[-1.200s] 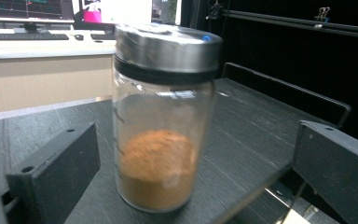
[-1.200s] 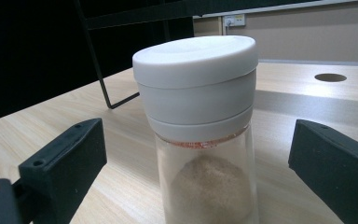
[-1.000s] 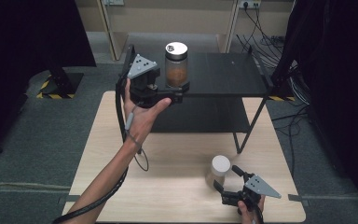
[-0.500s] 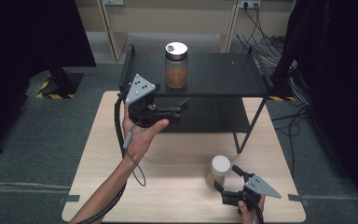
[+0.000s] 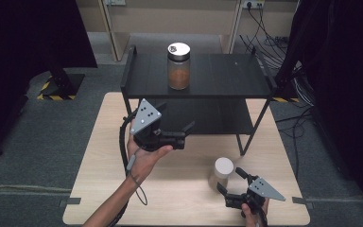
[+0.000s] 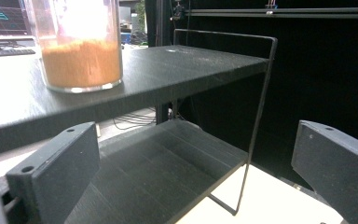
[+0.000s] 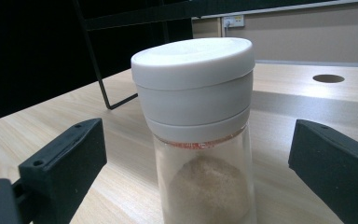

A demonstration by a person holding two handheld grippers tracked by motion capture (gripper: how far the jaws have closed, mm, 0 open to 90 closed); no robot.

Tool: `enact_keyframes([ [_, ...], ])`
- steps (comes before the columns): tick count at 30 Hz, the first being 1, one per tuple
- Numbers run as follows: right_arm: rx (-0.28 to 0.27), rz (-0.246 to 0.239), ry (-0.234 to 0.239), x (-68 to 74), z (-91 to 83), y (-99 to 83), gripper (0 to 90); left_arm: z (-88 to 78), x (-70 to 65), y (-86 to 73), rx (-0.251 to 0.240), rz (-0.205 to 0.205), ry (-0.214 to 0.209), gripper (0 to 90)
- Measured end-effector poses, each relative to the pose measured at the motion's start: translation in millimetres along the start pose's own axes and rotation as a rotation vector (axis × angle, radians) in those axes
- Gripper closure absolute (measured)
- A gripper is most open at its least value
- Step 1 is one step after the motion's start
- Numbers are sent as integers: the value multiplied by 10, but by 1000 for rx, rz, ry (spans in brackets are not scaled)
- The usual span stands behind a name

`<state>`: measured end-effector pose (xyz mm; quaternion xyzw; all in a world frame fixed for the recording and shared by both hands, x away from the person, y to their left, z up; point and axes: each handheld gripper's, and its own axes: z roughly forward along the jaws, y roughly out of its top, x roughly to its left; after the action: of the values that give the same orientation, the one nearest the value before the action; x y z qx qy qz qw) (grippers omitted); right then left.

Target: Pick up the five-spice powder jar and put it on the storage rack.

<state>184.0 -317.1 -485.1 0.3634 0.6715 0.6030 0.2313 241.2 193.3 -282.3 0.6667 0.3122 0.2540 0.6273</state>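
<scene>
A white-lidded glass jar holding pale powder stands upright on the light wooden counter, near its front right part and just in front of the black two-tier shelf rack. The right gripper sits low at the counter's near edge, and its jaws stand wide apart on either side of the jar without pressing on it; in the right gripper view the jar rises between the two black jaws with a clear gap to each. The left gripper is held in a hand above the counter, in front of the rack's lower tier, its jaws open and empty. A second jar, with a printed lid and orange-brown powder inside, stands on the rack's top shelf towards the left; in the left gripper view it rests on that shelf above the jaws.
</scene>
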Motion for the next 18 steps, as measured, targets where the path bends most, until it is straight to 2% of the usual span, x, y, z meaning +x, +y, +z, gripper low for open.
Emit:
enact_keyframes([
  [4,0,-3,1,1,1,0,44,-27,1,-129,-4,6,0,3],
  [10,1,-2,-1,2,1,0,44,-32,60,-331,-6,-26,-6,3],
  [18,0,-2,-1,2,2,-1,44,-58,157,-602,-21,-38,0,2],
])
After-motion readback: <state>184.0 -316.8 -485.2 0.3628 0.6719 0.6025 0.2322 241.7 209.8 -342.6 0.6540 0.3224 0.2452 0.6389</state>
